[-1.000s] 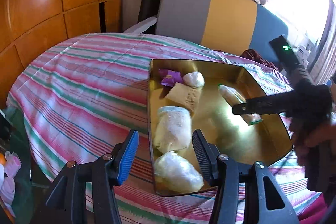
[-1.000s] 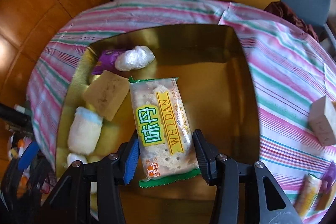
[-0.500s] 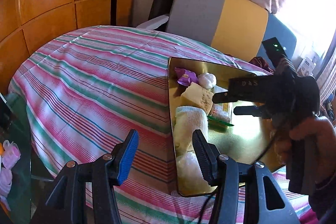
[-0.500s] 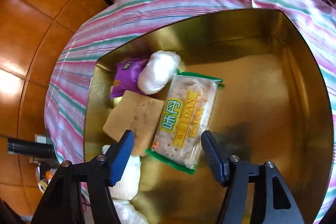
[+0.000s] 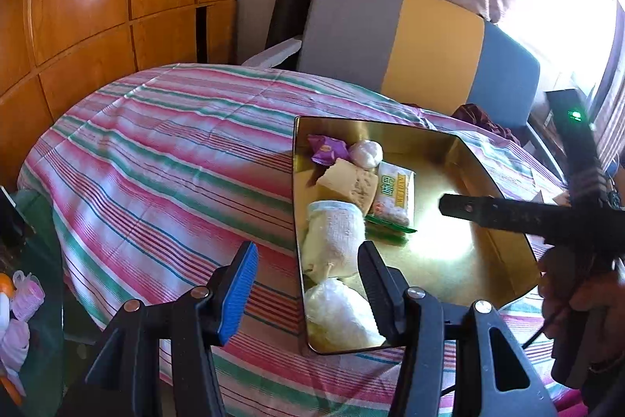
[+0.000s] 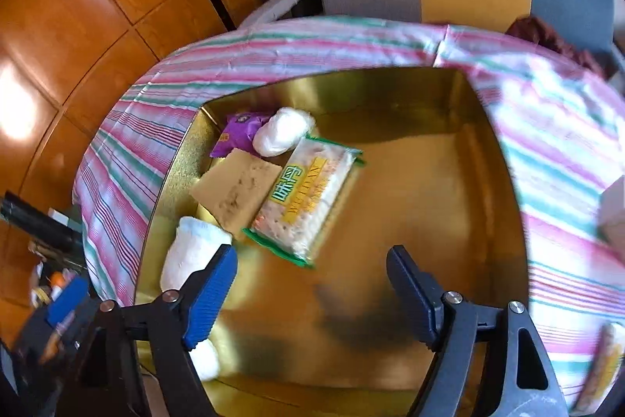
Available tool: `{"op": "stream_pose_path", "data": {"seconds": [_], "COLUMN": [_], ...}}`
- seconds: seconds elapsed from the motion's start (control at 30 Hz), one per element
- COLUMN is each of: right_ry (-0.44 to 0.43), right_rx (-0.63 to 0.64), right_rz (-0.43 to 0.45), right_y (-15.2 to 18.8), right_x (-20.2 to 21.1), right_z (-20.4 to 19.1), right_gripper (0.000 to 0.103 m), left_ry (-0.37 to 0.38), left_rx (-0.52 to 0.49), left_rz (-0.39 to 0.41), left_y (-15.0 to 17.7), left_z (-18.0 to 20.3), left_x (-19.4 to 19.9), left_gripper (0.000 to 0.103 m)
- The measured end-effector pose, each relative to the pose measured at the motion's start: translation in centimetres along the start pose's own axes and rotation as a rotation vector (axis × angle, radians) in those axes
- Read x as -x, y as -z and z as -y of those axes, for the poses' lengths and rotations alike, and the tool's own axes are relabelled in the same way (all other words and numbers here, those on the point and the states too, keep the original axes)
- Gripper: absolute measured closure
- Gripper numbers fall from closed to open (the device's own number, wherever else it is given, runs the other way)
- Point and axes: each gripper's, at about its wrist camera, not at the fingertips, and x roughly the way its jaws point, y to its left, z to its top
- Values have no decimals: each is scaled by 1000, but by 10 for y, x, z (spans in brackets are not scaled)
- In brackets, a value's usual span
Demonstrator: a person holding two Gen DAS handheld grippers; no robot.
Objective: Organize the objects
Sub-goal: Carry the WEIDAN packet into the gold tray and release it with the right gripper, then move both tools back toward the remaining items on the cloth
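A gold tray (image 5: 504, 260) (image 6: 449, 221) sits on a striped tablecloth. In it lie a green-edged cracker packet (image 5: 392, 200) (image 6: 308, 196), a tan sponge block (image 5: 347, 182) (image 6: 234, 190), a purple snack packet (image 5: 326, 149) (image 6: 238, 133), a white wrapped ball (image 5: 366, 153) (image 6: 283, 131), a white rolled cloth (image 5: 332, 241) (image 6: 191, 253) and a clear bag (image 5: 338, 315). My right gripper (image 6: 312, 296) is open and empty above the tray, just short of the cracker packet. My left gripper (image 5: 308, 292) is open and empty over the tray's near left edge.
The striped tablecloth (image 5: 156, 163) covers a round table. A grey, yellow and blue chair (image 5: 410, 42) stands behind it. A pale box (image 6: 615, 213) and a snack packet (image 6: 601, 362) lie on the cloth right of the tray. Wooden panels (image 5: 78, 6) line the left wall.
My right gripper opened and let go of the cracker packet, which now lies in the tray beside the sponge block. The gripper has drawn back from it. My left gripper stayed open.
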Motion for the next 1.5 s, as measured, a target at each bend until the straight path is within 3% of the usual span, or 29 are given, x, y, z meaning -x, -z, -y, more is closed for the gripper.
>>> {"op": "stream_pose_path", "data": {"seconds": [0.2, 0.4, 0.83, 1.1, 1.33, 1.5], "right_ry": [35, 107, 345, 488, 475, 439], "right_rx": [50, 13, -215, -365, -656, -768], "right_rz": [87, 143, 283, 352, 356, 384], "right_y": [16, 28, 45, 68, 103, 116], "right_x": [34, 68, 151, 174, 180, 192], "right_z": [17, 62, 208, 292, 357, 375], "right_gripper": [19, 18, 14, 13, 13, 13], "left_ry": [1, 12, 63, 125, 222, 296], "left_rx": [-33, -88, -229, -300, -339, -415], "left_rz": [6, 20, 27, -11, -91, -127], "left_y": [1, -1, -8, -11, -16, -17], "left_z": [12, 33, 97, 148, 203, 257], "left_x": [5, 11, 12, 2, -20, -34], "left_gripper": [49, 49, 49, 49, 49, 49]}}
